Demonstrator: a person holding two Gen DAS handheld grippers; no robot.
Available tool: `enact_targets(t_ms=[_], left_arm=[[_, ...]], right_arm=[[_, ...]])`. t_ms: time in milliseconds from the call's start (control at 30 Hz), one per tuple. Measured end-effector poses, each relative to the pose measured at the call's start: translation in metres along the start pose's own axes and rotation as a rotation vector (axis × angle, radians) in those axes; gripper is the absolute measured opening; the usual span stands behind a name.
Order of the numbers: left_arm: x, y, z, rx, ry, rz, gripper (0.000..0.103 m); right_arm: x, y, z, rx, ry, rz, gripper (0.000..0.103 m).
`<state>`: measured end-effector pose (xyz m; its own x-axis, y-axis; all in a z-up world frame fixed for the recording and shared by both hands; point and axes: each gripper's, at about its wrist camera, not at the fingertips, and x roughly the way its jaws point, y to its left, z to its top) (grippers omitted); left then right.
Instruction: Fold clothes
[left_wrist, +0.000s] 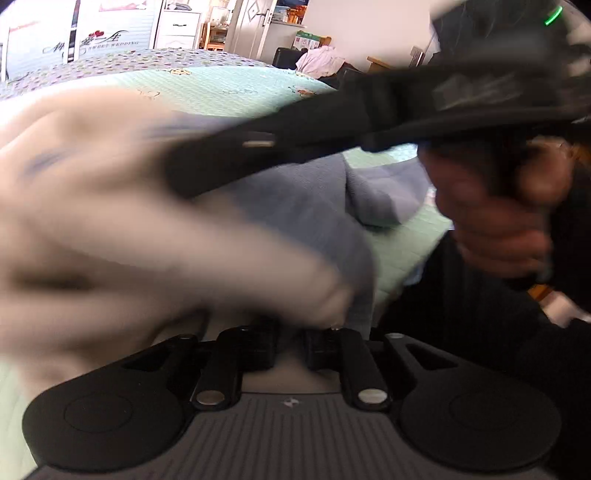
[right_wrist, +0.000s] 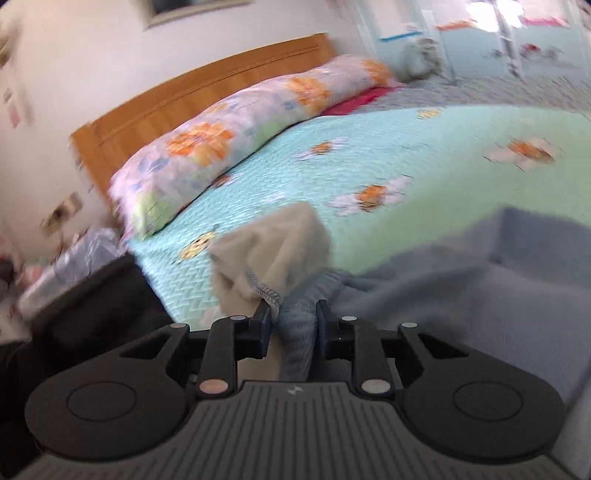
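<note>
Right gripper (right_wrist: 291, 325) jaws pinch blue garment (right_wrist: 295, 350); left gripper (left_wrist: 290, 347) nips cloth.

A home bedroom: ahead of the jaws lies a bed with a mint floral quilt (right_wrist: 424, 147), a long floral pillow (right_wrist: 236, 147), a wooden headboard (right_wrist: 192, 96) and a white drawer cabinet (left_wrist: 179, 27).
</note>
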<state>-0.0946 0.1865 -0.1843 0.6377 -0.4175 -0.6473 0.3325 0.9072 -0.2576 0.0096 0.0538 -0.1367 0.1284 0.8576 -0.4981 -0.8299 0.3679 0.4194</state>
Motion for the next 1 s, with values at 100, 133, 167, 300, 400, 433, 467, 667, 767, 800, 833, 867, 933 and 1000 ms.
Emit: enact_targets(t_ms=[100, 133, 167, 300, 400, 433, 467, 667, 767, 800, 833, 867, 933, 1000], left_arm=[[-0.039, 0.011, -0.011, -0.042, -0.046, 0.011, 0.025], [-0.052, 0.019, -0.013, -0.078, -0.077, 0.037, 0.034], [-0.062, 0.027, -0.013, -0.118, -0.105, 0.074, 0.041], [-0.105, 0.055, -0.010, -0.221, -0.245, 0.159, 0.044], [-0.131, 0.071, -0.004, -0.270, -0.342, 0.234, 0.050], [-0.139, 0.077, -0.002, -0.291, -0.370, 0.269, 0.053], [-0.139, 0.083, 0.004, -0.317, -0.383, 0.281, 0.053], [-0.080, 0.059, 0.041, -0.221, -0.277, 0.115, 0.049], [-0.044, 0.019, 0.031, -0.027, -0.152, 0.046, 0.044], [-0.032, 0.005, 0.023, 0.024, -0.118, 0.034, 0.044], [-0.024, -0.003, 0.019, 0.053, -0.095, 0.037, 0.044], [-0.016, -0.004, 0.014, 0.072, -0.075, 0.048, 0.044], [-0.001, -0.001, 0.002, 0.100, -0.042, 0.080, 0.046], [0.004, -0.001, -0.002, 0.106, -0.038, 0.099, 0.046]], right_arm=[[-0.011, -0.024, -0.013, 0.107, -0.023, -0.018, 0.025], [-0.014, -0.024, -0.019, 0.107, -0.023, -0.017, 0.025], [-0.015, -0.019, -0.023, 0.091, -0.029, -0.023, 0.025], [-0.019, 0.003, -0.035, 0.001, -0.058, -0.067, 0.025], [-0.029, 0.022, -0.044, -0.128, -0.051, -0.127, 0.025], [-0.034, 0.027, -0.048, -0.172, -0.037, -0.139, 0.025], [-0.039, 0.031, -0.052, -0.217, -0.024, -0.151, 0.025], [-0.049, 0.012, -0.068, -0.186, 0.032, -0.228, 0.025], [-0.059, 0.003, -0.065, -0.133, -0.010, -0.270, 0.025], [-0.061, -0.001, -0.064, -0.116, -0.021, -0.296, 0.025], [-0.061, -0.008, -0.064, -0.094, -0.023, -0.329, 0.025], [-0.061, -0.015, -0.063, -0.071, -0.024, -0.361, 0.025], [-0.058, -0.027, -0.061, -0.017, -0.021, -0.431, 0.024], [-0.056, -0.037, -0.060, 0.042, -0.015, -0.463, 0.024]])
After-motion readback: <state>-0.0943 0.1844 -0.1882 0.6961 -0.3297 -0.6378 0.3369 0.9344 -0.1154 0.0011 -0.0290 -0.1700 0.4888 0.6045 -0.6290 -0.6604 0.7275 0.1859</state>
